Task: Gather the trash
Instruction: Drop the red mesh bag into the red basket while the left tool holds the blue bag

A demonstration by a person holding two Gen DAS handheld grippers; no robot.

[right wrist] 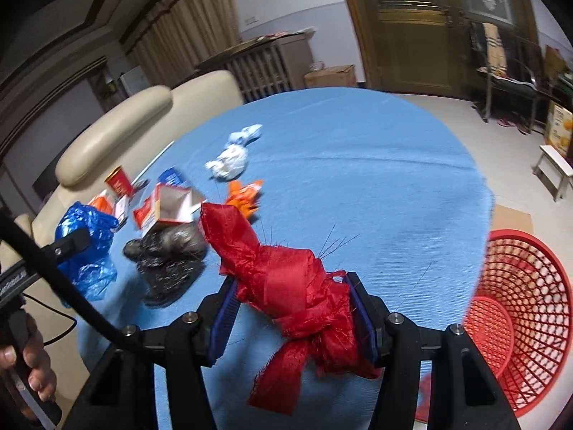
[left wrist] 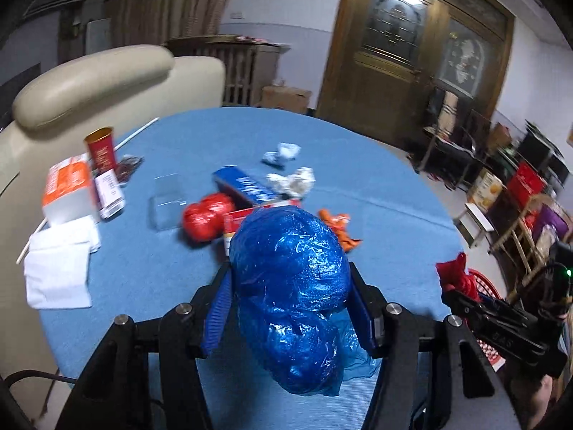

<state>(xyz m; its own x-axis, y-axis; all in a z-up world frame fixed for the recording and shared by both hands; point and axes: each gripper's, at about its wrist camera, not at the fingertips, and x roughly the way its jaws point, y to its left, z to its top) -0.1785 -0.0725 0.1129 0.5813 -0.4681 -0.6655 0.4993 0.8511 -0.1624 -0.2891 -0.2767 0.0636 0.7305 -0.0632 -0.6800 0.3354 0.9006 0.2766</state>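
Note:
My left gripper point(left wrist: 290, 304) is shut on a crumpled blue plastic bag point(left wrist: 290, 286), held above the blue-clothed table point(left wrist: 386, 215). My right gripper point(right wrist: 292, 319) is shut on a knotted red ribbon bundle point(right wrist: 297, 286), also lifted over the table. In the left wrist view the right gripper point(left wrist: 462, 288) shows at the far right with the red bundle. In the right wrist view the blue bag point(right wrist: 86, 247) hangs at the left. A red mesh basket point(right wrist: 519, 308) stands on the floor by the table's right edge.
Trash lies on the table: crumpled white paper point(left wrist: 292, 181), an orange wrapper point(left wrist: 338, 227), a red round packet point(left wrist: 207, 215), a clear plastic box point(left wrist: 168, 200), a red cup point(left wrist: 102, 152), white napkins point(left wrist: 59, 268), a black bag point(right wrist: 168, 261). A cream chair point(left wrist: 96, 79) stands behind.

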